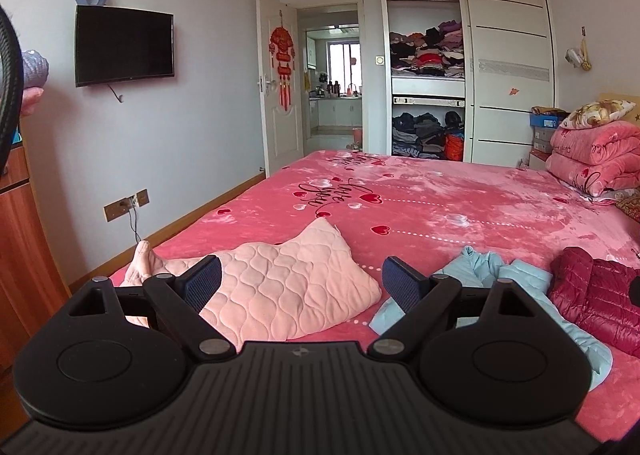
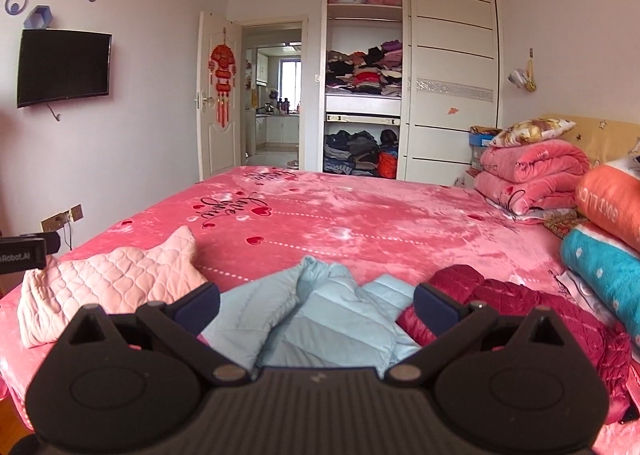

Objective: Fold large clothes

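Garments are lying in a row along the near edge of the pink bedspread [image 2: 360, 215]. Pink quilted garment [image 1: 280, 287], folded, is sitting at 9 o'clock. Left gripper [image 1: 302, 283] is hovering above it, jaws spread wide, gripping nothing. Light blue puffer jacket [image 2: 320, 319], crumpled, is lying at centre. Right gripper [image 2: 316, 305] is hanging over it, jaws apart, empty. Dark red puffer jacket [image 2: 520, 311] is touching the blue one at 3 o'clock. Folded blankets [image 2: 528, 175] are stacking at 2 o'clock.
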### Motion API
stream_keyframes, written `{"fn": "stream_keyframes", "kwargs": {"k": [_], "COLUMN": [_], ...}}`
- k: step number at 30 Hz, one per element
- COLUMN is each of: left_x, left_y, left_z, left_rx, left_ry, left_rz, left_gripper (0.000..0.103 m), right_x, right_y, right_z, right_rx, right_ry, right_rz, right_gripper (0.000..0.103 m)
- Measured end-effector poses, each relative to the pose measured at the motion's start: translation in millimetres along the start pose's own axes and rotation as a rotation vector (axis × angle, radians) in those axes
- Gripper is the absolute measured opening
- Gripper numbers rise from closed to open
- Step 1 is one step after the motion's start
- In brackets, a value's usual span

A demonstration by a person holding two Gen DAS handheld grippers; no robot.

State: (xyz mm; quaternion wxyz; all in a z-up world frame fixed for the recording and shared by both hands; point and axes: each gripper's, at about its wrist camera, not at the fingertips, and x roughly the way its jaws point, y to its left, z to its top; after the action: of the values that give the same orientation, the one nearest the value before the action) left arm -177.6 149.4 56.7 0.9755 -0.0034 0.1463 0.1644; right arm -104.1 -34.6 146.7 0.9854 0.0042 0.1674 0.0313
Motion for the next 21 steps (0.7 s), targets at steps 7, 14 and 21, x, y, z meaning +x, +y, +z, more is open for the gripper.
{"fn": "stream_keyframes", "kwargs": {"k": [7,14,21], "left_x": [-6,33,51], "left_y": [3,-33,-52], "left_z": [-3,17,18], "left_rx": [-0.001,0.000,0.023], "left_ry": [0.009,0.049,0.096], "left_rz": [0.012,-0.003,-0.093], "left_gripper": [0.103,0.103,0.103], "right_x": [-5,1,24], "right_y": [5,-1,-26], "right_z": [4,-6,-44], "right_rx": [0.008,0.026,0.066], "right_ry": [-0.026,-0.030,-0.005], "right_rz": [0.025,0.016,-0.045], "right_gripper": [0.102,0.102,0.102]}}
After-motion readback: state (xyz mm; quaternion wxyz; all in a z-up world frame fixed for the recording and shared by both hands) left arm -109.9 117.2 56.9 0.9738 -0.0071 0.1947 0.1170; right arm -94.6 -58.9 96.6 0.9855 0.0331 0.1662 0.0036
